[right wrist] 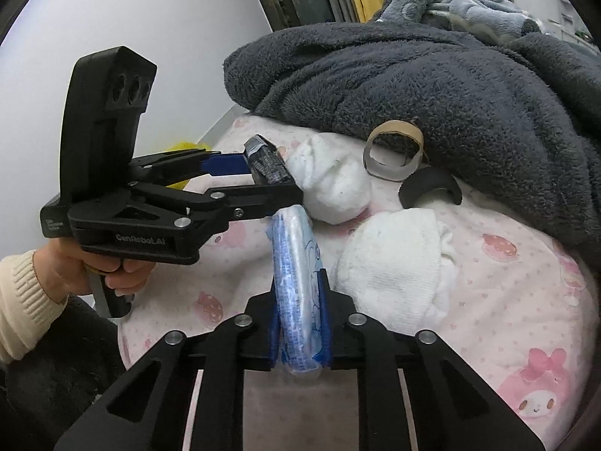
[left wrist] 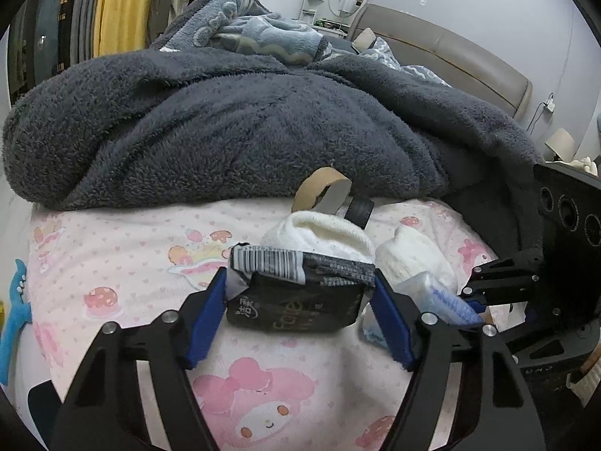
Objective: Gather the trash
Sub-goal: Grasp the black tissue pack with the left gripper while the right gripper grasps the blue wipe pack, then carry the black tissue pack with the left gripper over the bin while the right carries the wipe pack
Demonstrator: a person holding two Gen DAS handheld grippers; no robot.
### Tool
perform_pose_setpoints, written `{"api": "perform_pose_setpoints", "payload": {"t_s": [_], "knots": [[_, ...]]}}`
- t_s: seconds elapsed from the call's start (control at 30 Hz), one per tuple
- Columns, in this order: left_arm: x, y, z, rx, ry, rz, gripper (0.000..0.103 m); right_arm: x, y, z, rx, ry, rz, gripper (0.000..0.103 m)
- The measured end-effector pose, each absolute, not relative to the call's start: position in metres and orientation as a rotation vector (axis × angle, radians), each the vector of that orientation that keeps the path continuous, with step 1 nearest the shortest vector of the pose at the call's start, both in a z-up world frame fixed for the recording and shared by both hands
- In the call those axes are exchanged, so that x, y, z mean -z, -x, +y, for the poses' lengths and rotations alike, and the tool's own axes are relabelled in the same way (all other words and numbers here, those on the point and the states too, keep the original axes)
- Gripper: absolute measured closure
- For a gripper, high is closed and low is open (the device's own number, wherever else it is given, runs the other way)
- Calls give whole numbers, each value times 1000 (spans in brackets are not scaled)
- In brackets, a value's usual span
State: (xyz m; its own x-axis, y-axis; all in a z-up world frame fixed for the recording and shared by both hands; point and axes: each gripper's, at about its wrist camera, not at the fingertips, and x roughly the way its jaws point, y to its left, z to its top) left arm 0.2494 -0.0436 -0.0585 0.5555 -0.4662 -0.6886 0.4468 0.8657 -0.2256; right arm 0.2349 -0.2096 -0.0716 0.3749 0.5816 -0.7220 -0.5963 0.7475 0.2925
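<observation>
My left gripper (left wrist: pixel 298 293) is shut on a black snack wrapper (left wrist: pixel 296 293) with a barcode, just above the pink cartoon bedsheet (left wrist: pixel 131 263); it also shows in the right wrist view (right wrist: pixel 263 173) with the wrapper (right wrist: pixel 268 163) between its pads. My right gripper (right wrist: pixel 300 319) is shut on a blue-and-clear plastic tissue packet (right wrist: pixel 296 274), which also shows in the left wrist view (left wrist: pixel 439 297). A flattened cardboard tube (right wrist: pixel 394 150) and a curved black piece (right wrist: pixel 428 189) lie by the blanket edge.
A thick dark grey fleece blanket (left wrist: pixel 244 127) is heaped across the bed behind the items. Two balled white socks (right wrist: pixel 334 184) (right wrist: pixel 398 263) lie on the sheet between the grippers and the blanket. A blue toy (left wrist: pixel 15 315) sits at the left edge.
</observation>
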Motion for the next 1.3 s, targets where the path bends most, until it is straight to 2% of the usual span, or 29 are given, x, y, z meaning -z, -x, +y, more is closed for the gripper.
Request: {"api": "perform_pose_setpoints", "payload": {"t_s": [0.63, 1.3], "knots": [[10, -222, 30, 329, 132, 724, 28, 45, -217, -170, -734, 58, 795, 90], [31, -193, 131, 74, 121, 844, 28, 28, -213, -96, -703, 47, 728, 90]]}}
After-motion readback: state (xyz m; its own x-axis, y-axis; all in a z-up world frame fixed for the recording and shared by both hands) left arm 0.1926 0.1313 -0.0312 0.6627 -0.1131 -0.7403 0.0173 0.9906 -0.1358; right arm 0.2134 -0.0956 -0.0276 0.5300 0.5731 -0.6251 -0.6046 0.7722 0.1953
